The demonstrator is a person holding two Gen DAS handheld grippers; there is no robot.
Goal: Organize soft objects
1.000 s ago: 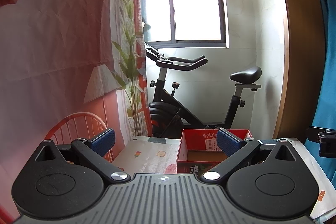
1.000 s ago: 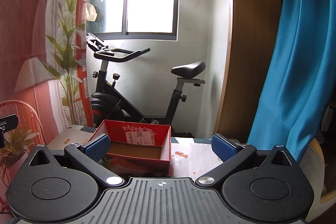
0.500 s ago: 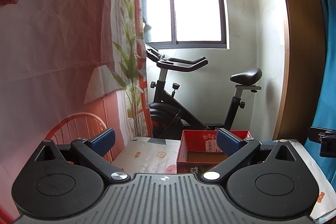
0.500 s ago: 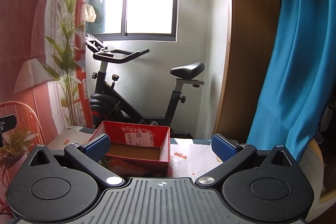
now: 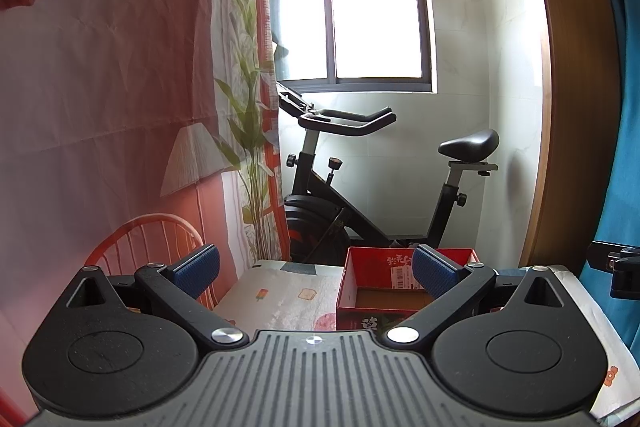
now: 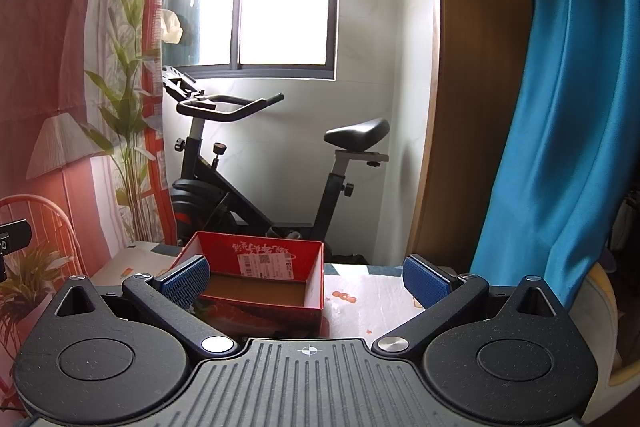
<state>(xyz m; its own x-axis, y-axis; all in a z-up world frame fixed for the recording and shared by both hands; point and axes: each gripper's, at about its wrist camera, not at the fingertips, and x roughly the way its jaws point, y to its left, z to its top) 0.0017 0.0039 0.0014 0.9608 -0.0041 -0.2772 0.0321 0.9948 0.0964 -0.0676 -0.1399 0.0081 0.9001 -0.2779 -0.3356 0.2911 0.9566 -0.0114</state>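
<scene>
Red box (image 6: 256, 283) interior fully visible only from right wrist

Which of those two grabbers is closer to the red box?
Right gripper, probably: the red box sits just beyond its left finger. From the left gripper, the box sits behind its right finger, seemingly farther.

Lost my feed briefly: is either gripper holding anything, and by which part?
Nothing is held. The left gripper and right gripper are both open and empty, above the table by the red box.
</scene>
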